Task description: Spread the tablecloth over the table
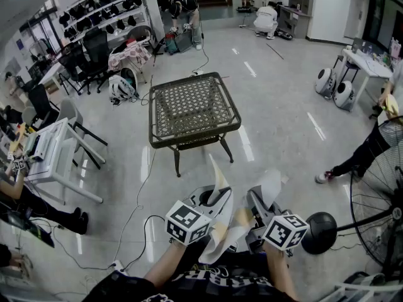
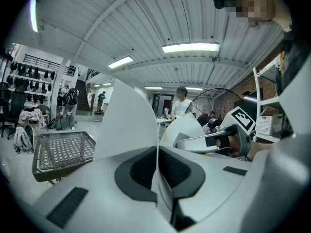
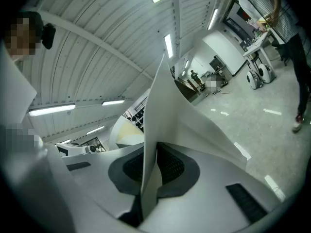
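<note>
Both tools clamped on the tablecloth [image 1: 220, 236], short of the tabletop [image 1: 192, 106].

From my remote seat I read the left tool [image 2: 157, 169] as clenched on a fold of the white cloth, which stands up out of its closed jaws. The right tool [image 3: 156, 171] is pinched shut on another fold, with the sheet rising between its pads and spilling to the right. In the head view the cloth hangs bunched between the two tools, held up close in front of the body. The wicker tabletop with its dark frame stands ahead on the pale floor [image 1: 277, 106], well apart from the cloth. A standing fan [image 1: 378, 197] sits at the right edge.
</note>
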